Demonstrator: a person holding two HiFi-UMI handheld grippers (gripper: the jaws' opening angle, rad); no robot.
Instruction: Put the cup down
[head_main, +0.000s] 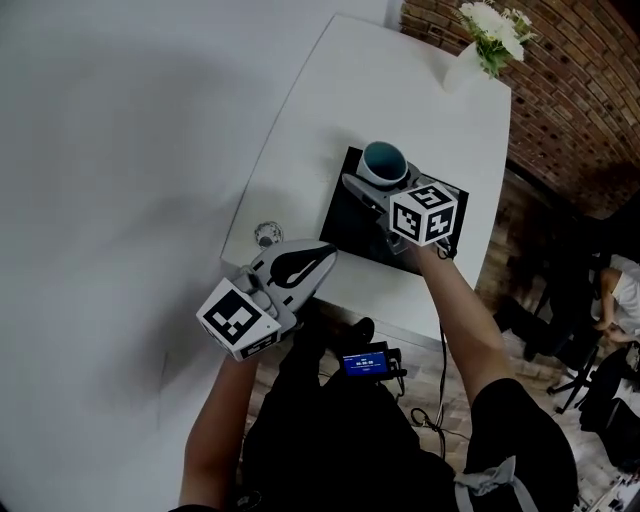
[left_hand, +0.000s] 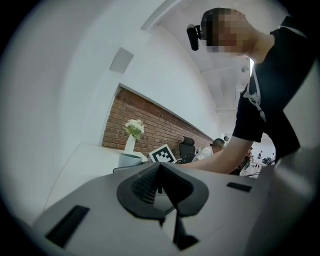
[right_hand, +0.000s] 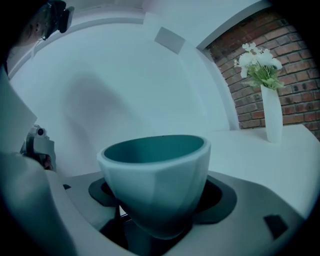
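A white cup (head_main: 385, 160) with a teal inside stands upright between the jaws of my right gripper (head_main: 372, 187), which is shut on its lower body. It hangs at the far edge of a black mat (head_main: 352, 222) on the white table (head_main: 400, 90); contact with the mat is hidden. In the right gripper view the cup (right_hand: 157, 175) fills the middle, with the right gripper (right_hand: 155, 220) clamped around its base. My left gripper (head_main: 306, 262) is near the table's front edge, left of the mat, shut and empty. In its own view the left gripper (left_hand: 161, 187) has its dark pads pressed together.
A white vase of white flowers (head_main: 480, 48) stands at the table's far end near a brick wall (head_main: 580, 90). A small shiny round object (head_main: 266, 236) lies by the front left corner. A seated person (head_main: 615, 295) and chairs are off to the right.
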